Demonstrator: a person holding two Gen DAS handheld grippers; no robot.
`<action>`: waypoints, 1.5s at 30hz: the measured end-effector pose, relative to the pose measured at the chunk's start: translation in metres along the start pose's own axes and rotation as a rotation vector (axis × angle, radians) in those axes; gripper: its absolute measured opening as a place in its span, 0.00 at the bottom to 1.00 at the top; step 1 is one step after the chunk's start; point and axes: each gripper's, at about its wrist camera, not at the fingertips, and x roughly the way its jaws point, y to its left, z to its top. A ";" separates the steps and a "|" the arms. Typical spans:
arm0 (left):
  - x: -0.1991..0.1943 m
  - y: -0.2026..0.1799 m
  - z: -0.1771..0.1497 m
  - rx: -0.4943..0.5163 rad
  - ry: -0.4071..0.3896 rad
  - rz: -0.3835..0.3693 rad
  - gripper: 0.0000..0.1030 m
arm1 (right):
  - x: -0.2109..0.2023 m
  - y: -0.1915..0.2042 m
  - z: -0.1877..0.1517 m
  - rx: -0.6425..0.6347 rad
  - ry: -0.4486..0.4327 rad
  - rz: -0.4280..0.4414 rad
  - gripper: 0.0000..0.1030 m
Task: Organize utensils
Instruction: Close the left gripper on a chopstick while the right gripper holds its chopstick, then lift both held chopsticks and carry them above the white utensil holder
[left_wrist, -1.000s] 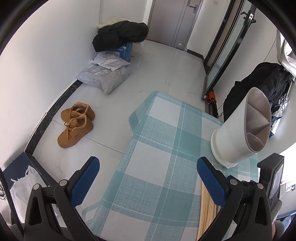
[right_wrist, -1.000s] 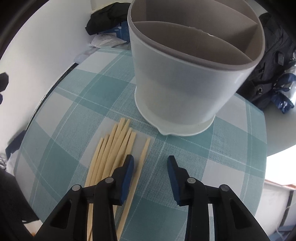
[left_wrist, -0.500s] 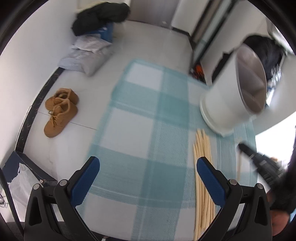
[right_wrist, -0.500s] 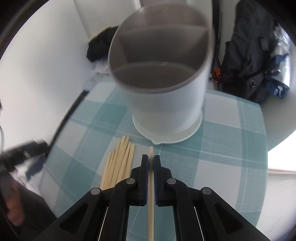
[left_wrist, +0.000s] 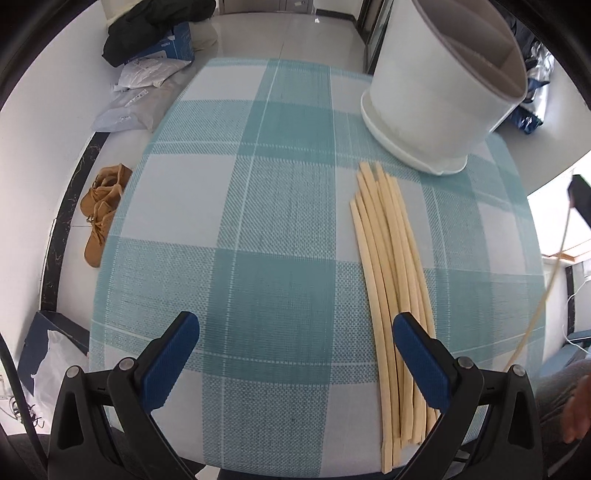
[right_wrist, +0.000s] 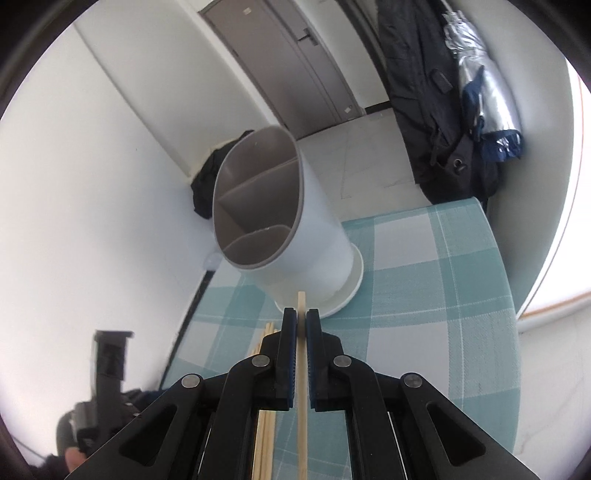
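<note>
Wooden chopsticks (left_wrist: 391, 291), perhaps eight; one holder (left_wrist: 439, 88).

This is a home, seemingly an entryway or hall. A grey door (right_wrist: 295, 70) closes off a tiled floor (left_wrist: 295, 33); tan shoes (left_wrist: 101, 214) sit by the wall, dark coats and bags (right_wrist: 436, 103) hang nearby, and a small table wears a teal checked cloth (left_wrist: 258, 221).

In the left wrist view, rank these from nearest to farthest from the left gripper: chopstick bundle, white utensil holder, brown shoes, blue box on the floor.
1. Chopstick bundle, beside the left gripper's right-hand finger.
2. White utensil holder, far right of the checked cloth.
3. Brown shoes, on the floor at left.
4. Blue box, floor, top left.
</note>
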 end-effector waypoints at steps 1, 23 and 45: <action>0.001 -0.002 0.001 0.003 0.004 0.014 0.99 | -0.005 -0.002 0.000 0.002 -0.007 0.002 0.04; 0.016 -0.002 0.020 -0.006 -0.011 0.105 0.73 | -0.029 -0.023 0.005 0.044 -0.079 0.025 0.04; -0.055 -0.014 0.021 -0.006 -0.269 -0.125 0.00 | -0.043 0.007 -0.001 -0.116 -0.132 -0.001 0.04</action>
